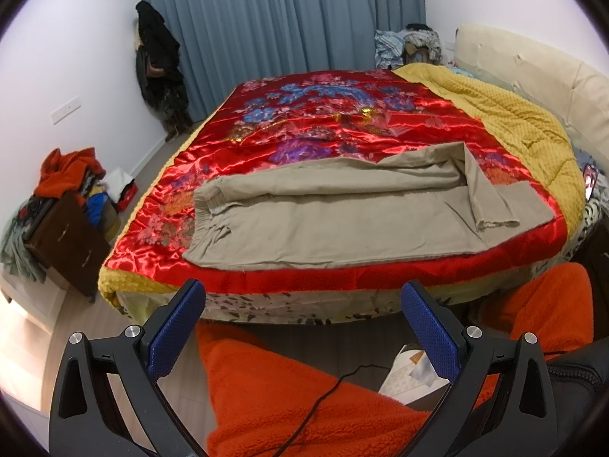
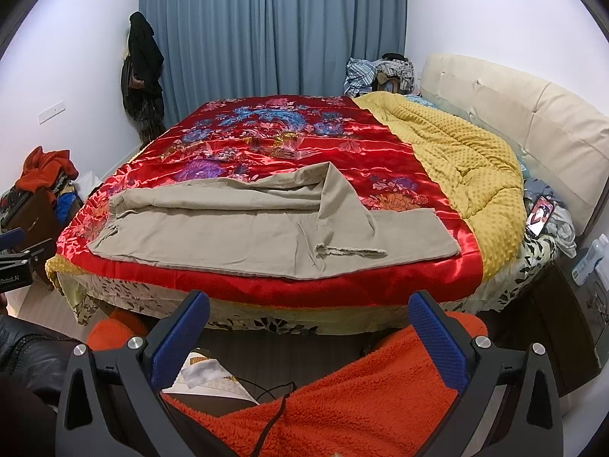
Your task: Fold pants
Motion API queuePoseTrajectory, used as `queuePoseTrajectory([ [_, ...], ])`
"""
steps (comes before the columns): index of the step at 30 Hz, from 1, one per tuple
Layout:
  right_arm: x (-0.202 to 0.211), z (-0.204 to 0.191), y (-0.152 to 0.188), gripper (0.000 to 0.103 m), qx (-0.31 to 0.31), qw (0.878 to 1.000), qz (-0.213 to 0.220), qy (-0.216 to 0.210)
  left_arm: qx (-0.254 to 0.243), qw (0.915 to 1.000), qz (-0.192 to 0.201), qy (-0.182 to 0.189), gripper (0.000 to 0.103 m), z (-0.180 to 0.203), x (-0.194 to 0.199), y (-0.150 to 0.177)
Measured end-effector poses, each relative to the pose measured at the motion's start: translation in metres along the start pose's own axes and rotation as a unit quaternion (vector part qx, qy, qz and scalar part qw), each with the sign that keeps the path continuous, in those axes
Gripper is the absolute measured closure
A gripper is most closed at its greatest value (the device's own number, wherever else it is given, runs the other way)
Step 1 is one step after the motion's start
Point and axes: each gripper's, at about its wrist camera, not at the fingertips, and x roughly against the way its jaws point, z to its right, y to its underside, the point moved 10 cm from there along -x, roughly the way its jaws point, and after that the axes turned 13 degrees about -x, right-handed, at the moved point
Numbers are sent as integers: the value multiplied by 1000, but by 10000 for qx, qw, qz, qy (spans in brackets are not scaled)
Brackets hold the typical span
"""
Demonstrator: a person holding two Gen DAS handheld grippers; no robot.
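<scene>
Beige pants lie along the near edge of a bed on a red satin floral quilt. Their elastic waistband is at the left. One leg lies flat toward the right; the other is folded back over it, its frayed hem resting on top. My left gripper hangs open below the bed's near edge, apart from the pants. My right gripper is open too, likewise short of the bed with nothing between its blue pads.
A yellow dotted blanket covers the bed's right side by a cream headboard. A phone lies at the right. The person's orange fleece-clad legs are below. A cluttered brown cabinet stands left; blue curtains hang behind.
</scene>
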Motion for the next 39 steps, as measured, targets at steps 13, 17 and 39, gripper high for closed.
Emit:
queuePoseTrajectory([
  [13, -3, 2, 1, 0, 6, 10000, -66, 26, -6, 10000, -16, -6, 1, 1, 0, 2],
  [17, -3, 2, 1, 0, 8, 10000, -64, 30, -14, 10000, -19, -2, 1, 1, 0, 2],
  [39, -3, 1, 1, 0, 6, 10000, -65, 29, -26, 10000, -33, -8, 1, 2, -2, 2],
])
